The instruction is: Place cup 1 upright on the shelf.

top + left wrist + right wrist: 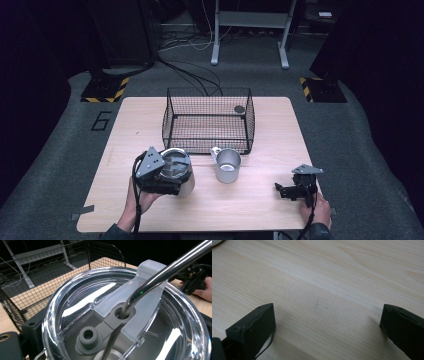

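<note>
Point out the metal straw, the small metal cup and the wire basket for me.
metal straw [160, 275]: left gripper view, on its shaft above the lid.
small metal cup [228, 172]: high view, on its side wall.
wire basket [249, 120]: high view, on its right wall.

The table [260, 200] was pale wood-grain, smooth and matt. The basket [172, 107] on it was thin black wire mesh. The mug [227, 167] looked like brushed metal, dull silver. The tumbler [187, 184] had a glossy clear plastic lid [75, 297] with a frosted flap, and a polished metal straw [162, 272] through it. The right gripper [327, 322] had matt black jaws.
</note>
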